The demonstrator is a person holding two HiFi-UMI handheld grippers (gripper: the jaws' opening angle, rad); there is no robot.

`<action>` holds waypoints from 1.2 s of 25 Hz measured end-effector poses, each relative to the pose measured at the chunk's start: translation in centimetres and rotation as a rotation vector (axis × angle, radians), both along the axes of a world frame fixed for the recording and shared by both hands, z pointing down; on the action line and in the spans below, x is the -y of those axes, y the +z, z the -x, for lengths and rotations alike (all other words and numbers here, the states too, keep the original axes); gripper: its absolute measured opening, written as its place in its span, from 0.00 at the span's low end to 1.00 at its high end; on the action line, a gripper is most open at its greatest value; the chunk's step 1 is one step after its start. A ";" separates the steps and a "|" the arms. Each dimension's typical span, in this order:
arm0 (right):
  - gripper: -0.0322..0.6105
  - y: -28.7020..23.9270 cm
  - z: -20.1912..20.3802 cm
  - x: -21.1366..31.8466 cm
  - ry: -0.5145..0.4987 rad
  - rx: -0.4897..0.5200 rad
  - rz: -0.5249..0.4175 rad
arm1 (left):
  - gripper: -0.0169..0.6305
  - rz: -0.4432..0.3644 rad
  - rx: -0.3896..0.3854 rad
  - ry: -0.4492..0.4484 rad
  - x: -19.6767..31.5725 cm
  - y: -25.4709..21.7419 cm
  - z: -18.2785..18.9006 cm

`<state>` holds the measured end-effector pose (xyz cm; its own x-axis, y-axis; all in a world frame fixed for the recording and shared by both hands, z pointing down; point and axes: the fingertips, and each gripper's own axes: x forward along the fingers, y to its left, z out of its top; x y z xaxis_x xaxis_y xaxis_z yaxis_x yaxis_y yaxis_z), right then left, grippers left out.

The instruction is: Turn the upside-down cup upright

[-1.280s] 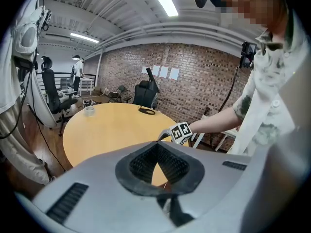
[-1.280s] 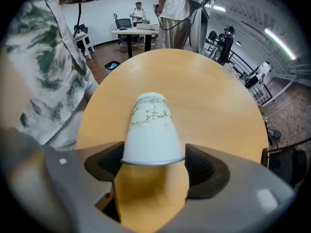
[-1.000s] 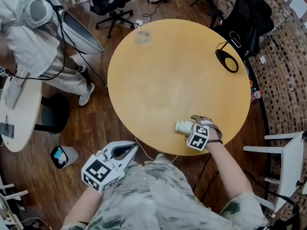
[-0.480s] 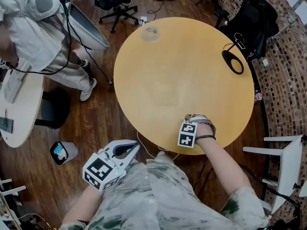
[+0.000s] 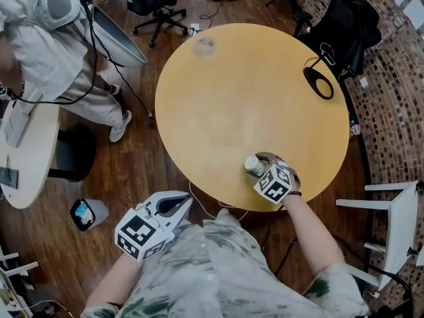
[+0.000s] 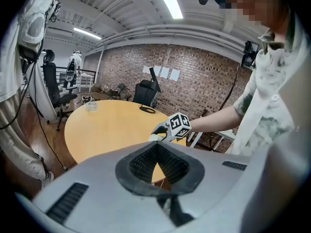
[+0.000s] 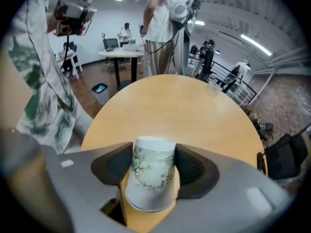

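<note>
A white paper cup [image 7: 150, 176] printed with green leaves sits between the pads of my right gripper [image 7: 151, 154], which has just closed and is shut on it. The cup is tilted, its closed narrow end pointing away from the gripper and its wide rim towards it. In the head view the cup [image 5: 253, 165] shows beside the right gripper [image 5: 260, 167] over the near edge of the round wooden table [image 5: 252, 98]. My left gripper [image 5: 180, 206] hangs off the table at the lower left, jaws together and holding nothing. From the left gripper view, the right gripper [image 6: 160, 133] appears with the cup [image 6: 154, 137].
A small clear ring-shaped object [image 5: 203, 46] lies at the table's far edge and a black loop-shaped object [image 5: 318, 83] at its right edge. A black bag [image 5: 344, 25] rests beyond it. A person [image 5: 53, 38] stands at the left, near a white side table [image 5: 23, 158]. A white chair [image 5: 397, 224] is at the right.
The cup lay on its side on the table by the open right jaws. The right gripper has closed on it, rolled and lifted it. The left gripper has barely moved.
</note>
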<state>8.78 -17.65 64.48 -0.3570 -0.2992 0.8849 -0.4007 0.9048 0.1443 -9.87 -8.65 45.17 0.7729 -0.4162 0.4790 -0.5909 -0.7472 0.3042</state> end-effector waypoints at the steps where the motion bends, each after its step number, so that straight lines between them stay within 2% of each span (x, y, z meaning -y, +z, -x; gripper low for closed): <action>1: 0.48 -0.3 -0.2 0.2 0.028 0.040 -0.019 | 0.04 0.000 0.003 0.006 0.0 0.0 -0.3; 8: 0.47 -1.0 -2.2 0.7 0.201 0.300 -0.136 | 0.04 -0.007 0.040 0.049 -0.7 0.1 -2.4; 17: 0.48 -1.9 -3.9 -0.4 0.277 0.548 -0.241 | 0.04 0.000 0.072 0.094 -1.6 -0.3 -7.2; 20: 0.48 -1.8 -5.0 -1.0 0.303 0.576 -0.266 | 0.04 0.009 0.071 0.106 -2.2 -0.5 -9.1; 28: 0.48 -0.8 -7.2 -2.2 0.290 0.556 -0.270 | 0.04 0.025 0.079 0.107 -4.2 -1.1 -12.8; 29: 0.50 -0.6 -7.2 -2.1 0.289 0.556 -0.265 | 0.04 0.029 0.079 0.107 -4.4 -1.1 -13.0; 30: 0.58 -0.6 -7.2 -1.9 0.291 0.560 -0.260 | 0.04 0.033 0.077 0.107 -4.7 -1.0 -13.1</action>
